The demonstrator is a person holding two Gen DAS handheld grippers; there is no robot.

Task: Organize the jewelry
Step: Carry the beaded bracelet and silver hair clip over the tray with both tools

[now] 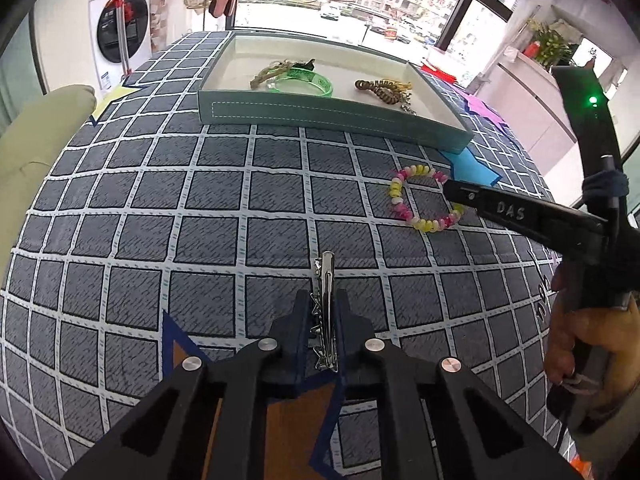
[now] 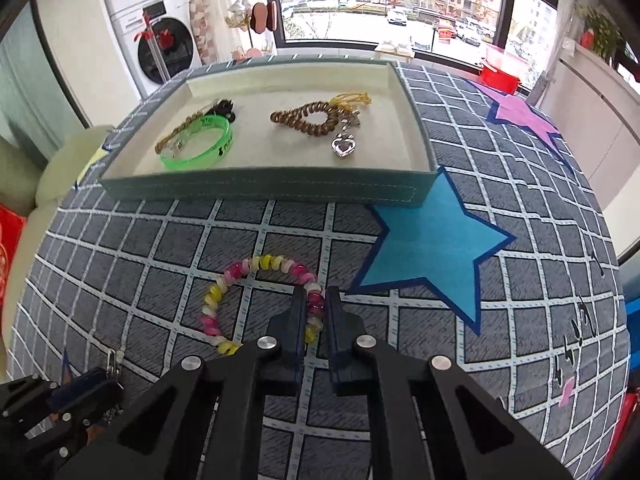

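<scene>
My left gripper (image 1: 325, 300) is shut on a silver hair clip (image 1: 326, 280) whose tip sticks out forward over the checked cloth. My right gripper (image 2: 315, 300) is shut on a pink, yellow and white coil bracelet (image 2: 240, 272) that lies on the cloth; in the left wrist view the bracelet (image 1: 404, 196) shows with the right gripper's finger over its right side. The teal jewelry tray (image 1: 320, 114) (image 2: 260, 188) stands at the far side. It holds a green bangle (image 2: 196, 148), a brown coil bracelet (image 2: 304, 118), a braided bracelet and a heart pendant (image 2: 342, 146).
Paper stars lie on the cloth: blue (image 2: 432, 240) by the tray's near right corner, purple (image 2: 520, 114) further right, orange under my left gripper (image 1: 296, 420). A washing machine (image 2: 160, 48) and windows are behind the table. A green cushion (image 1: 36, 128) sits left.
</scene>
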